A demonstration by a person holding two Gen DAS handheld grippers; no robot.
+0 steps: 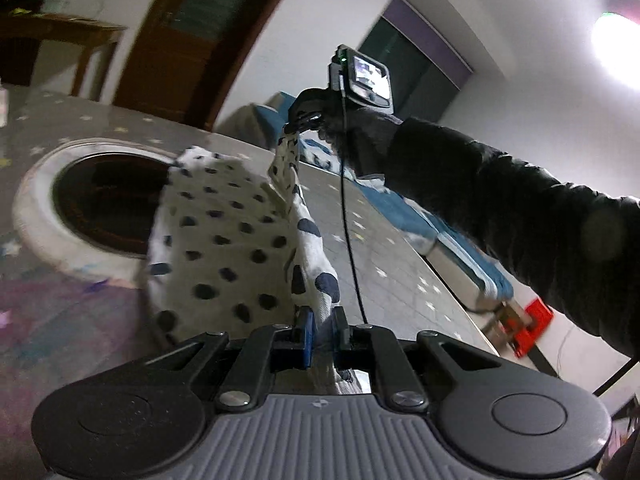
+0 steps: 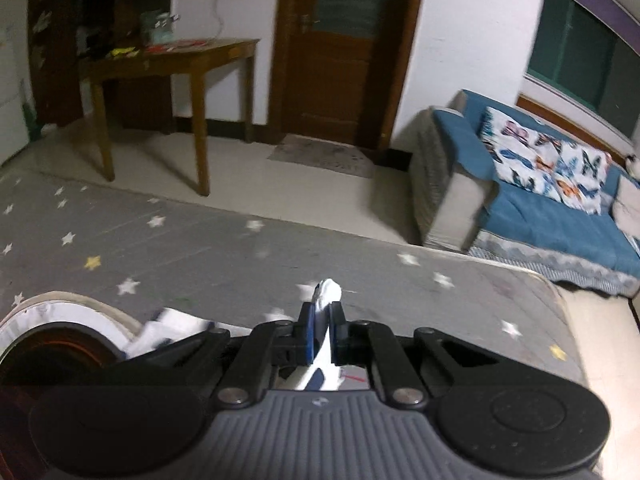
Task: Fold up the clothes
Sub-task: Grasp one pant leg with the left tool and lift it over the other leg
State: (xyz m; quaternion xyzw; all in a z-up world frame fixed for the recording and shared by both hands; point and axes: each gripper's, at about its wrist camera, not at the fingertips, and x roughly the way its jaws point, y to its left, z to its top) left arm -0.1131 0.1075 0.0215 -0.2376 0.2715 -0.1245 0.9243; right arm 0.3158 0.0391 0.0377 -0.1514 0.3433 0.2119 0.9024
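Observation:
A white garment with dark blue dots [image 1: 232, 240] hangs in the air, stretched between both grippers. My left gripper [image 1: 323, 320] is shut on one edge of it at the bottom of the left wrist view. My right gripper [image 1: 303, 122], held by a black-gloved hand, is shut on the far upper edge, higher than the left. In the right wrist view the right gripper [image 2: 323, 312] pinches a white bunch of the garment [image 2: 328, 290] that sticks out past the fingers. More of the cloth [image 2: 168, 330] hangs below to the left.
A grey star-patterned mat [image 2: 200, 248] covers the surface below. A round white-rimmed basket [image 1: 92, 208] with a dark inside sits under the garment. A blue sofa [image 2: 552, 216] stands at the right, a wooden table [image 2: 172, 68] and a brown door [image 2: 340, 52] at the back.

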